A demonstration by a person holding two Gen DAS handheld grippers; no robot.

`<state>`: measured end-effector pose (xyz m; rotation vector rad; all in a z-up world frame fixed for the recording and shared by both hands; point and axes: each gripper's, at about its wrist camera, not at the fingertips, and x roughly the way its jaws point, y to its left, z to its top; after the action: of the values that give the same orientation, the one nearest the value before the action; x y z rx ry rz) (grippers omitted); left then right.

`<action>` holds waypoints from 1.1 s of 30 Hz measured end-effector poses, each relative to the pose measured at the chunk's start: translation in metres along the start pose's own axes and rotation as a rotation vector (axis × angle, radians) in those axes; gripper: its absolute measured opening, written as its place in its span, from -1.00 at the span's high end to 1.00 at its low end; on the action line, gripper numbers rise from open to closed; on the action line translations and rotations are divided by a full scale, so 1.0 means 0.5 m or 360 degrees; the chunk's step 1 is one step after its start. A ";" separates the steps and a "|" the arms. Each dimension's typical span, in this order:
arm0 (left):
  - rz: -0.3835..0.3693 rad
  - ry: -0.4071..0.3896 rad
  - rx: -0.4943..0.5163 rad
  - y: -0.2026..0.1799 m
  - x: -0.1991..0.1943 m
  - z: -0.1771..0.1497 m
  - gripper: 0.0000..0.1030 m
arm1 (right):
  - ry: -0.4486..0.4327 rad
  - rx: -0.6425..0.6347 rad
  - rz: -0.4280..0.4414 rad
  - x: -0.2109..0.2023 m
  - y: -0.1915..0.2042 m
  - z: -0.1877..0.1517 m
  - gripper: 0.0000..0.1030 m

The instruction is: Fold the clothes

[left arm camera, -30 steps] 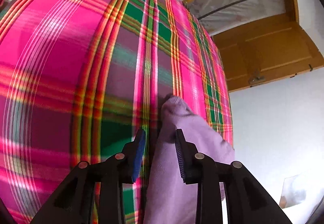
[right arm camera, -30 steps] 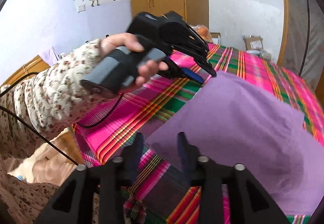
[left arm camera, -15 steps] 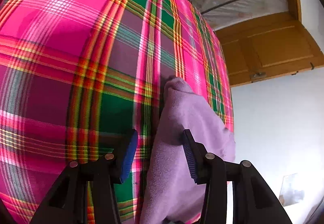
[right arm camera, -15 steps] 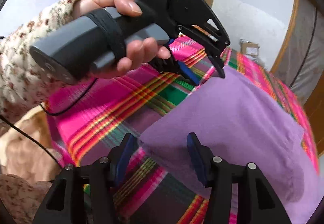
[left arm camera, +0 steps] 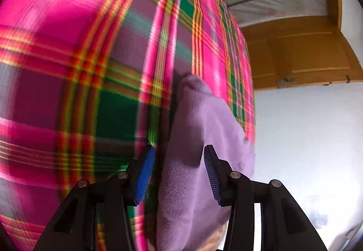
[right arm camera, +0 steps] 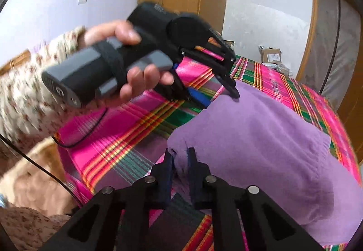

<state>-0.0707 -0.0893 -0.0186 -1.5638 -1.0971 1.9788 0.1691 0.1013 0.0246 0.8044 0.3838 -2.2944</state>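
Since half a second ago the right tongs (right arm camera: 180,161) have narrowed from a wide stance onto the near corner of the sweater (right arm camera: 261,137), now pinching its edge. Largest in view is the bed (right arm camera: 118,137) with its pink and green plaid cover, and the purple sweater lies on it, to the right in the right wrist view. At the sweater's far edge the left tongs (left arm camera: 179,174) stand wide apart, with a fold between them, ungripped. A hand (right arm camera: 127,56) in a floral sleeve (right arm camera: 25,92) holds their grey grip.
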 end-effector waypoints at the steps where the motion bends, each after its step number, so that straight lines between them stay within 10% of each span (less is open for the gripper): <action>1: 0.0005 -0.0001 0.0003 -0.003 0.001 0.003 0.08 | -0.0006 0.0019 0.0015 -0.003 -0.008 0.004 0.76; 13: -0.0103 0.0107 0.0026 -0.043 0.069 0.022 0.06 | -0.0012 0.0065 0.0084 -0.006 -0.022 0.007 0.76; 20: -0.0161 0.0136 0.0062 -0.039 0.096 0.028 0.62 | 0.0020 0.0058 0.0096 0.011 -0.018 0.011 0.77; 33: -0.0363 0.0076 0.0026 -0.006 0.060 0.039 0.75 | 0.0051 0.0059 0.0086 0.043 0.008 0.035 0.78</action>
<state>-0.0985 -0.0727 -0.0336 -1.4018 -1.1801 1.7863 0.1515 0.0794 0.0241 0.8604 0.3307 -2.2470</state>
